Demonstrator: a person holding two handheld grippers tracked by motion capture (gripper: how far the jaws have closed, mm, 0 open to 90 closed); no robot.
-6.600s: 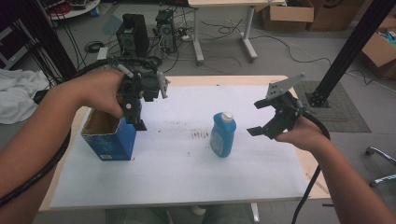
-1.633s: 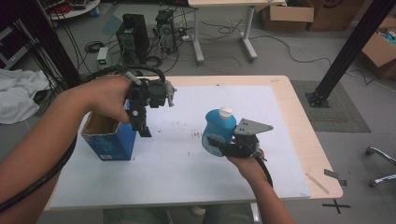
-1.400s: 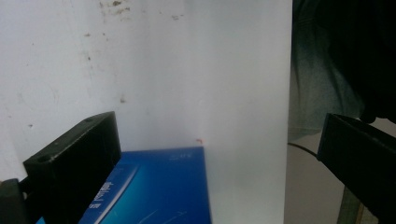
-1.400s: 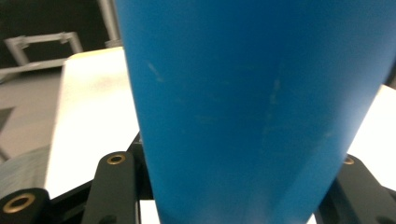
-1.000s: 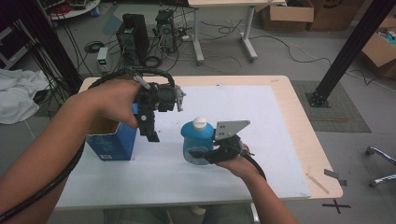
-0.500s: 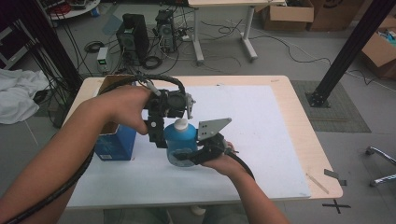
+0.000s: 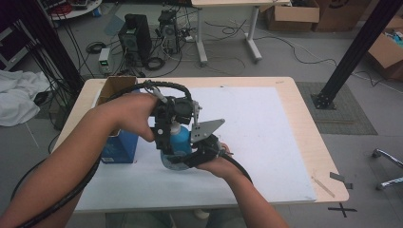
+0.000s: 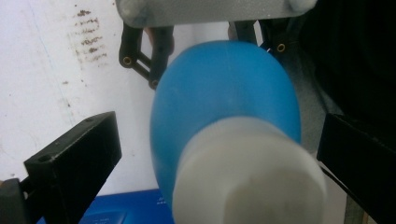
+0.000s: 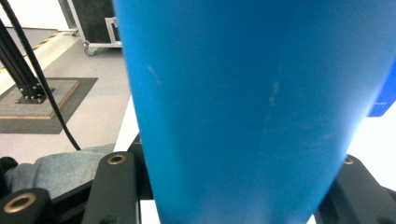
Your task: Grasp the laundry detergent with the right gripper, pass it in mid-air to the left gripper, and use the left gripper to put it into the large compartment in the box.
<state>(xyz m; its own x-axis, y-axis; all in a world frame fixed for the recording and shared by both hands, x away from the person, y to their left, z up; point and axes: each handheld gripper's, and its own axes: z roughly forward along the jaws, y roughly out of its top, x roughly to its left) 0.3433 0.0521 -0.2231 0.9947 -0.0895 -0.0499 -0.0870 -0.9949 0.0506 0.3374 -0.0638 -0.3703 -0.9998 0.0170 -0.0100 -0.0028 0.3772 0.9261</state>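
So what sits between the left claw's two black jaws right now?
The white cap of the blue plastic bottle, untouched by either jaw in the left gripper view.

This looks like a robotics lab or workshop: computer towers (image 7: 135, 35) and tangled cables (image 7: 223, 45) sit on the bare grey floor, cardboard boxes (image 7: 290, 16) lie beyond a black metal frame post (image 7: 354, 52), behind the tabletop (image 7: 304, 123).

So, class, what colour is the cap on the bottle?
White, on a blue bottle; the cap shows best in the left gripper view.
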